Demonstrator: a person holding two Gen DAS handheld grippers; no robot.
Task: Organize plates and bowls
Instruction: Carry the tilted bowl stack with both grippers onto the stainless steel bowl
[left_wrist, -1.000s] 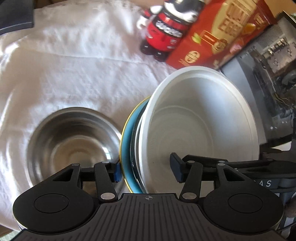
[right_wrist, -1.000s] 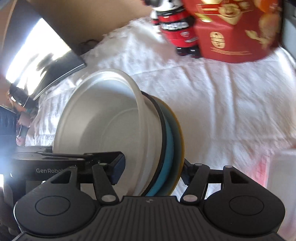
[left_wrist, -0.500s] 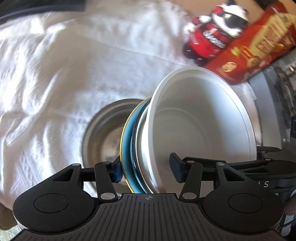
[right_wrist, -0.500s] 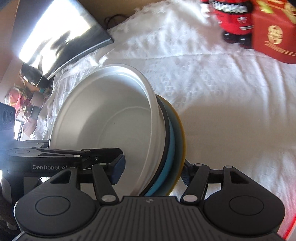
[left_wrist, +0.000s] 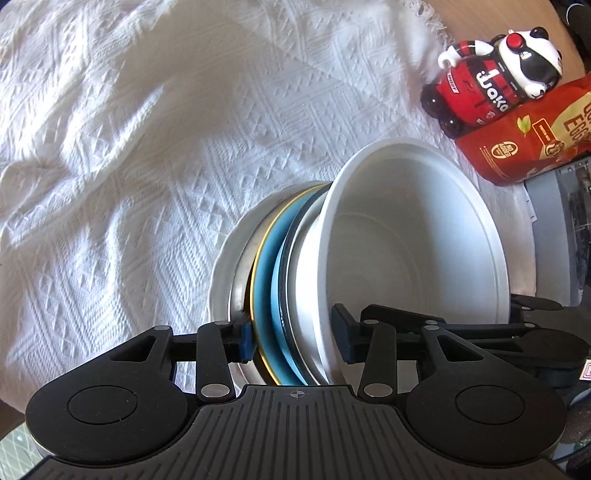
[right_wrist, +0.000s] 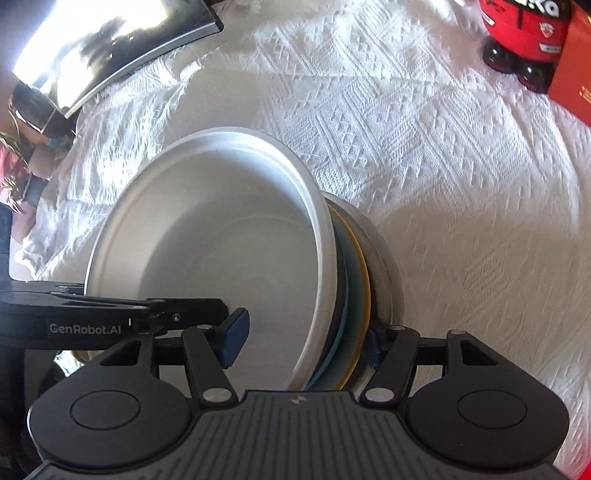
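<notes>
Stack of dishes, seen along the left gripper (left_wrist: 291, 341): gripping the near rims of the white bowl (left_wrist: 413, 243), the dark-rimmed dish and the blue plate (left_wrist: 264, 280) together, one finger inside the bowl, the other behind the plate. Lowering, apparently, onto the steel bowl (left_wrist: 240, 273) and a white plate (left_wrist: 221, 266), both lying on the white tablecloth (left_wrist: 147, 166) toward its right edge, short of the red toy figure (left_wrist: 491, 85) and the red box (left_wrist: 532, 140).

Looking along the right gripper (right_wrist: 301, 341): clamping the same stack from the opposite side, one blue pad inside the bowl, the other behind the yellow-edged plate. Holding with both grippers likely for balance, keeping the nested pieces from sliding apart.
</notes>
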